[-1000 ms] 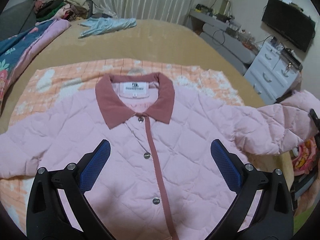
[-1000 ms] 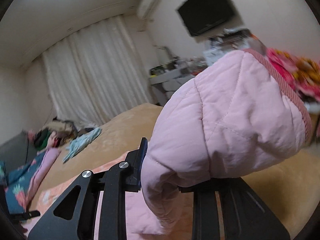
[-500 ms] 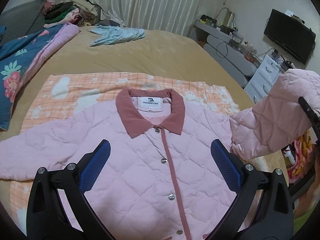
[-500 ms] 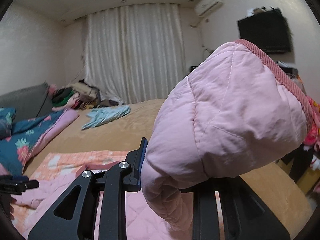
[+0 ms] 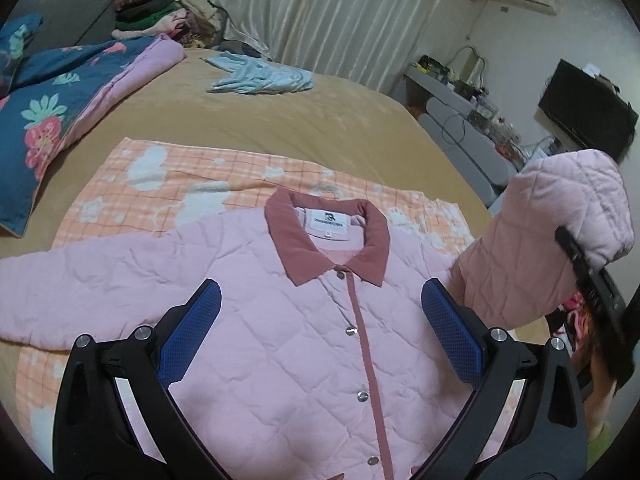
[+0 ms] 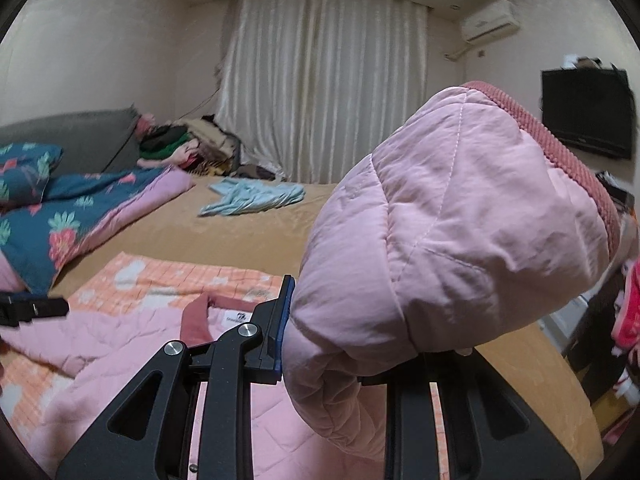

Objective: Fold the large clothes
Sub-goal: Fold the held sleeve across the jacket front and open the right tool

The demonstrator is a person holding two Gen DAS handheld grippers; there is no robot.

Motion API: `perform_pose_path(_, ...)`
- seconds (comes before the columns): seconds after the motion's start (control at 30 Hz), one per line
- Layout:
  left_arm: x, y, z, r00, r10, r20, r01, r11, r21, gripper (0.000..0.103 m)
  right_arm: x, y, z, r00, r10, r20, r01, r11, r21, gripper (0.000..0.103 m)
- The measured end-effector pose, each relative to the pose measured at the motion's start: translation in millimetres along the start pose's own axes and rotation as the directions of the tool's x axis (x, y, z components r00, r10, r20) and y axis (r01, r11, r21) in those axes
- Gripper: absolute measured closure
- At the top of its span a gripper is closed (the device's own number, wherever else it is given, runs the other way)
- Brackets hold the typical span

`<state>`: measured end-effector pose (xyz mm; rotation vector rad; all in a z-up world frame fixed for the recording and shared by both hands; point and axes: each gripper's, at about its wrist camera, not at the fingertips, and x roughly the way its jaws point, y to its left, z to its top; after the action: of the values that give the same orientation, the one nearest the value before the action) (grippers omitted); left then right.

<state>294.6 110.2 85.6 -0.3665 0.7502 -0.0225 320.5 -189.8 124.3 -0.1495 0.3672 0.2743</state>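
Observation:
A pink quilted jacket (image 5: 280, 320) with a dusty-red collar (image 5: 296, 248) lies front up on an orange checked blanket (image 5: 160, 184) on the bed. My left gripper (image 5: 320, 332) is open and empty, held above the jacket's chest. My right gripper (image 6: 352, 344) is shut on the jacket's right sleeve (image 6: 452, 220), near its ribbed cuff, and holds it lifted off the bed. The raised sleeve (image 5: 552, 232) and right gripper also show at the right in the left wrist view. The other sleeve (image 5: 80, 280) lies flat to the left.
A light blue garment (image 5: 260, 76) lies further up the tan bed (image 5: 280, 120). A floral quilt (image 5: 60, 92) and a clothes pile (image 5: 160, 16) are at the left. A TV (image 5: 588, 108), a desk and drawers stand past the bed's right edge.
My right gripper has lifted the sleeve off the bed and carried it inward toward the jacket's body. My left gripper has drawn back, open, so the collar sits lower in its view.

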Motion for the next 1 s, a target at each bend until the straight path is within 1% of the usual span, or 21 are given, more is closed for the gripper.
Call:
perform_pose_path(0.13,-6,17,2,1.0,-0.006,0.009,0.006,0.999,-0.041,0.009,10,25,-3,1.0,0.018,-0.016,-0.019,0.999,-0.044,0.08)
perform_pose_path(0.27,-6,31,3,1.0,0.007,0.008,-0.007,0.997,-0.073,0.009,20,44,-9,0.998,0.047,-0.037,-0.049,0.997,-0.058,0.08)
perform_pose_path(0.47,-7,51,2,1.0,-0.004,0.011,0.006,0.993,-0.119,0.009,36,75,-20,0.995,0.073,-0.071,-0.08,0.992,-0.099,0.08)
perform_pose_path(0.57,-5,59,-1,0.999,-0.036,0.013,0.038,0.988,-0.15,0.009,44,88,-27,0.992,0.085,-0.088,-0.095,0.989,-0.11,0.08)
perform_pose_path(0.63,-4,63,-3,0.999,-0.036,0.01,0.037,0.987,-0.157,0.009,51,97,-32,0.99,0.094,-0.103,-0.106,0.988,-0.115,0.08)
perform_pose_path(0.8,3,72,-12,0.997,-0.078,-0.004,0.076,0.979,-0.187,0.009,71,121,-52,0.983,0.111,-0.144,-0.129,0.983,-0.127,0.08)
perform_pose_path(0.9,7,76,-15,0.995,-0.104,-0.002,0.102,0.975,-0.2,0.009,84,137,-69,0.976,0.118,-0.181,-0.146,0.978,-0.149,0.08)
perform_pose_path(1.0,13,76,-17,0.993,-0.116,-0.018,0.11,0.974,-0.199,0.009,98,149,-87,0.966,0.127,-0.225,-0.163,0.975,-0.149,0.08)
